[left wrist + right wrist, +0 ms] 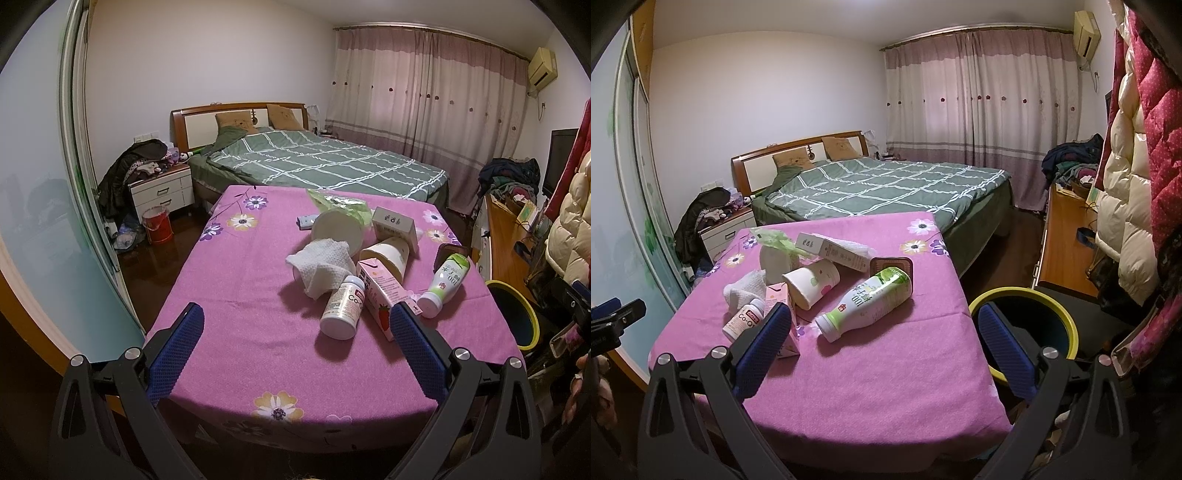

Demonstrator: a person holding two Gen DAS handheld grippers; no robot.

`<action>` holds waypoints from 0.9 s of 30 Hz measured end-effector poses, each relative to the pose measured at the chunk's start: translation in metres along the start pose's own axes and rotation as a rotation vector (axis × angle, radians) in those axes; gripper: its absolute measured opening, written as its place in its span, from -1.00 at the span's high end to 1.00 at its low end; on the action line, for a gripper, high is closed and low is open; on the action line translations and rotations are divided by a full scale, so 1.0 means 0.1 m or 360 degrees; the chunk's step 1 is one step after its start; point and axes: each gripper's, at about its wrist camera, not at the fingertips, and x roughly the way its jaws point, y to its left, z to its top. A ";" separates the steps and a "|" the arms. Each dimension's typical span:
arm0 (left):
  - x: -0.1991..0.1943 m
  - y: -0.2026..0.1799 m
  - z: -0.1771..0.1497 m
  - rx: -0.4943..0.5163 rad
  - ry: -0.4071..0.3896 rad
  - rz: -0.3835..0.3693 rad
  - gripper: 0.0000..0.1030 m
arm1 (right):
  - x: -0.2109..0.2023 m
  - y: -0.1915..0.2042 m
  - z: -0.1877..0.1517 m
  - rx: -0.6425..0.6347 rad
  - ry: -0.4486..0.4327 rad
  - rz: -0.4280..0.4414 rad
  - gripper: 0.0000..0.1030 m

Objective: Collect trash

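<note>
Trash lies on a table with a pink flowered cloth [236,295]: a white pill bottle [341,308], a pink strawberry carton [380,295], a crumpled white tissue [321,266], a paper cup [388,254], a green-and-white drink bottle [445,284], a white box [395,225] and a green plastic bag [336,205]. A yellow-rimmed bin [1027,325] stands at the table's right side. My left gripper [295,321] is open and empty, just short of the pill bottle. My right gripper [882,321] is open and empty, near the drink bottle [868,302].
A bed with a green checked cover [325,162] stands behind the table. A nightstand [162,192] and a red bucket [157,225] are at the left. A wooden desk [1067,240] with clothes and hanging coats [1126,184] are on the right.
</note>
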 end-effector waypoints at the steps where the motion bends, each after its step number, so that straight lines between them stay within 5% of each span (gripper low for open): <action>1: 0.00 0.00 0.00 0.0000 0.0001 0.0000 -0.93 | 0.00 0.00 0.00 0.0001 0.0001 -0.0001 -0.88; 27: 0.40 -0.01 0.06 0.0002 0.0085 -0.0014 -0.93 | 0.30 0.04 0.03 -0.0046 0.0070 -0.0020 -0.88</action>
